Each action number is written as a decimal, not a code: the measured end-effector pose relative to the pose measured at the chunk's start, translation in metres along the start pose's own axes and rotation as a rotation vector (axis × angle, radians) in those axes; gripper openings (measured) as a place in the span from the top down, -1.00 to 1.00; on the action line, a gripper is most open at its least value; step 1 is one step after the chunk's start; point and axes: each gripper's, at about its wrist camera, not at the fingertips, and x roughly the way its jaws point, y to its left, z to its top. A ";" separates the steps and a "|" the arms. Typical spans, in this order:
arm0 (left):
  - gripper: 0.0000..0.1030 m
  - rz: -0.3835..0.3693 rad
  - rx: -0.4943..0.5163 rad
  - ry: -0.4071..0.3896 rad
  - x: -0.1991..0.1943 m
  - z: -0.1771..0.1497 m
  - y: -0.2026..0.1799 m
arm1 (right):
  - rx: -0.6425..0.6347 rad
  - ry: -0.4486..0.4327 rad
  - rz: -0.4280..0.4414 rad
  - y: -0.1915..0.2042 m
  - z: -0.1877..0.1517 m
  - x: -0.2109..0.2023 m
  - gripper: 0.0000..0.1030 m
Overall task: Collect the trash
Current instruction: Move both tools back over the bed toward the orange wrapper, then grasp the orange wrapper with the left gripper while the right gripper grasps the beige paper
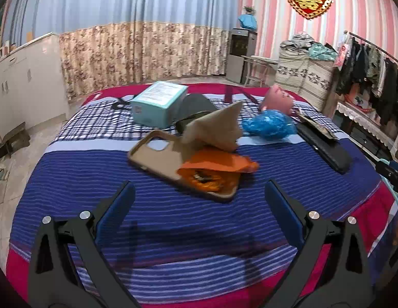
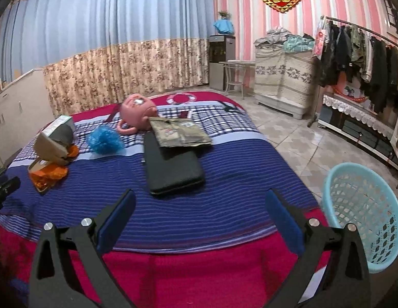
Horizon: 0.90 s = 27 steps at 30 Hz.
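Bed (image 1: 70, 179), striped blue/white blanket w/ red border, carried all items.

1. Left gripper (image 1: 199, 200): hovered over near part of bed, fingers (image 1: 122, 205) spread wide, nothing between them.
2. Right gripper (image 2: 200, 208): over bed's near edge, fingers (image 2: 281, 213) wide apart, empty.
3. Orange wrapper (image 1: 214, 172): crumpled, lying on lower end of tan phone case (image 1: 158, 154), just ahead of left gripper. Dark bit showed inside wrapper; couldn't tell what.
4. Brown paper piece (image 1: 217, 128): propped up at a tilt, touching phone case and wrapper from behind.
5. Blue crumpled plastic (image 1: 269, 125): right of brown paper, just beside it, in front of pink piggy bank (image 1: 278, 100).
6. Teal box (image 1: 158, 105): toward far side of bed, left of centre, w/ a dark grey rounded item against its right side.
7. Black flat case (image 2: 170, 166): centre of bed in right wrist view, a camo-patterned pouch (image 2: 181, 132) overlapping its far end.
8. Light blue basket (image 2: 366, 218): lattice-walled, on floor beside bed's right edge, near right gripper. Inside looked bare as far as visible.
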 end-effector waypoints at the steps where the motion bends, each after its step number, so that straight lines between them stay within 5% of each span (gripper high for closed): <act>1: -0.89 0.004 0.002 0.001 -0.001 0.000 0.002 | -0.010 0.005 0.009 0.005 0.000 0.001 -0.91; 8: -0.89 0.008 0.054 0.033 0.007 0.008 0.009 | -0.050 0.057 -0.005 0.028 -0.003 0.013 -0.91; 19: -0.84 -0.109 0.089 0.151 0.066 0.033 -0.002 | 0.012 0.129 -0.018 0.022 -0.012 0.023 -0.91; 23: -0.33 -0.178 0.079 0.242 0.086 0.027 -0.006 | 0.017 0.141 -0.007 0.025 -0.016 0.026 -0.91; 27: 0.17 -0.178 0.087 0.217 0.080 0.023 -0.008 | -0.006 0.142 -0.011 0.037 -0.018 0.029 -0.91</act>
